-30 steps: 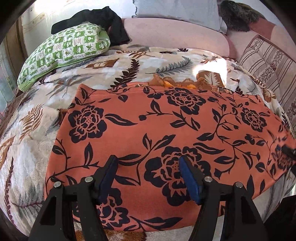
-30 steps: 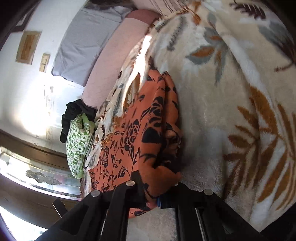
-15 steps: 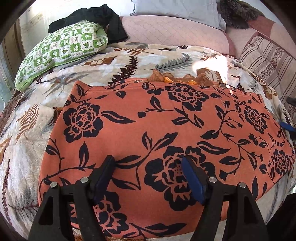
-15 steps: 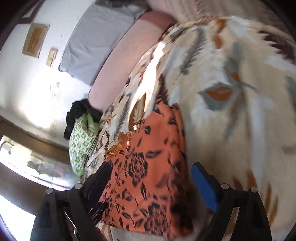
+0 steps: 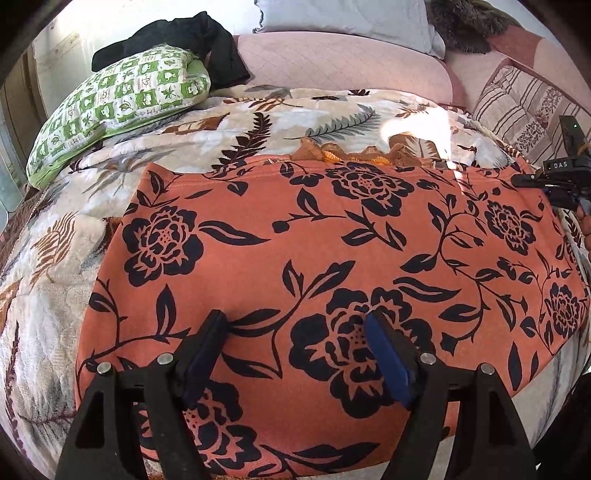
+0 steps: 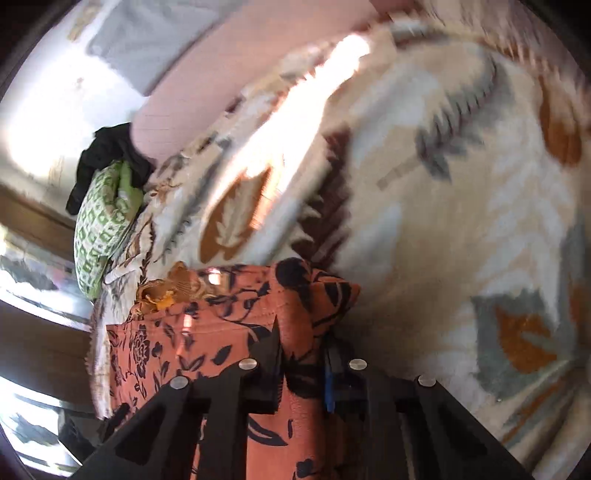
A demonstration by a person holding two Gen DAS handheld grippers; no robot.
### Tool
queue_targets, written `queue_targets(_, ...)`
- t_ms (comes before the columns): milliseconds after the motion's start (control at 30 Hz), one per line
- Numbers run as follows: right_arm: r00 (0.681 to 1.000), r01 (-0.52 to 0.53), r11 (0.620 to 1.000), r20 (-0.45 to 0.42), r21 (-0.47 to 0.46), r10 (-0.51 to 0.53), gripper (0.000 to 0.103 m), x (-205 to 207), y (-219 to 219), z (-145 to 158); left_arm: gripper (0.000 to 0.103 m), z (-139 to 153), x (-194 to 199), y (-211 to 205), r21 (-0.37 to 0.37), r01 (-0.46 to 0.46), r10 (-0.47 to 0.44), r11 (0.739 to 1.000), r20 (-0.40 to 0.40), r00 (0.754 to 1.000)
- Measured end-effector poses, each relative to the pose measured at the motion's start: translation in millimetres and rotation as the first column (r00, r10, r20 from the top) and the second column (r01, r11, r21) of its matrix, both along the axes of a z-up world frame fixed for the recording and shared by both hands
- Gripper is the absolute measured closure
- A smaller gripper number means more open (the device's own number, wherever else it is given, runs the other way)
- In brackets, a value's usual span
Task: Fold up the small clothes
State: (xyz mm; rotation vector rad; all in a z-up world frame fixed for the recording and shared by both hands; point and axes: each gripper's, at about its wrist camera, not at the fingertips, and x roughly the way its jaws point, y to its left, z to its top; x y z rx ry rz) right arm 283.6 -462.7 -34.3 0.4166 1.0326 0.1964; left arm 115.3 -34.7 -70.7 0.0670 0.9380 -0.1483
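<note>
An orange garment with black flowers point(image 5: 314, 258) lies spread flat on the bed. My left gripper point(image 5: 295, 328) is open and hovers over the garment's near edge, holding nothing. My right gripper point(image 6: 303, 354) is shut on the garment's far right corner point(image 6: 314, 295), which bunches up between the fingers. The right gripper also shows in the left wrist view point(image 5: 554, 177) at the garment's far right corner. A small yellow-orange cloth point(image 5: 343, 155) peeks out behind the garment's far edge.
The bed has a leaf-print blanket point(image 5: 258, 118). A green checked pillow point(image 5: 118, 107) with a black garment point(image 5: 184, 37) on it lies at the far left. A pink bolster point(image 5: 332, 62), a grey pillow point(image 5: 340, 14) and a striped cushion point(image 5: 524, 103) line the back.
My right gripper let go of the near right corner, opened, moved to the far right corner and shut on it. The left gripper stayed open over the near edge.
</note>
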Motion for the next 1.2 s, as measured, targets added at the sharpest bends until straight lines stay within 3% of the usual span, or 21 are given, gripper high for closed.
queue_targets(67, 0.999, 0.024, 0.998, -0.044, -0.066, -0.027, 0.088, 8, -2, -14, 0.024, 0, 0, -2, 0.012, 0.000, 0.000, 1.000, -0.001, 1.000)
queue_targets(100, 0.994, 0.041, 0.998, -0.098, -0.049, -0.045, 0.086, 12, -6, -30, 0.024, 0, 1, -3, 0.017, -0.002, 0.002, 1.000, -0.004, 1.000)
queue_targets(167, 0.994, 0.084, 0.996, -0.075, 0.023, -0.082, 0.077, 4, -15, -32, 0.024, 2, 1, -3, 0.017, -0.002, 0.003, 1.000, -0.014, 1.000)
queue_targets(267, 0.992, 0.124, 0.992, -0.003, 0.013, -0.124, 0.024, -20, -16, -2, 0.024, 8, 0, 1, -0.007, -0.008, 0.008, 1.000, -0.026, 1.000)
queue_targets(333, 0.986, 0.153, 0.988, 0.070, -0.002, -0.152, 0.024, -47, -13, 27, 0.024, 15, -5, 7, -0.041, -0.018, 0.018, 0.999, -0.008, 1.000)
queue_targets(500, 0.983, 0.085, 0.975, 0.142, 0.204, -0.116, 0.024, -126, 10, 68, 0.024, 29, -22, 17, -0.087, -0.026, 0.028, 0.996, 0.020, 0.999)
queue_targets(633, 0.984, 0.057, 0.931, 0.136, 0.360, -0.113, 0.024, -168, 43, 51, 0.024, 35, -38, 23, -0.074, -0.024, 0.025, 0.997, 0.023, 0.999)
queue_targets(733, 0.990, 0.091, 0.918, 0.066, 0.386, -0.126, 0.024, -185, 54, 24, 0.024, 44, -50, 31, -0.091, -0.037, 0.040, 0.995, 0.033, 0.999)
queue_targets(1000, 0.988, 0.128, 0.882, 0.018, 0.454, -0.152, 0.024, -192, 56, -3, 0.024, 59, -65, 47, -0.081, -0.079, 0.083, 0.994, 0.052, 0.995)
queue_targets(1200, 0.984, 0.134, 0.822, 0.021, 0.554, -0.174, 0.024, -183, 38, -9, 0.024, 63, -69, 44, -0.047, -0.076, 0.079, 0.996, 0.075, 0.994)
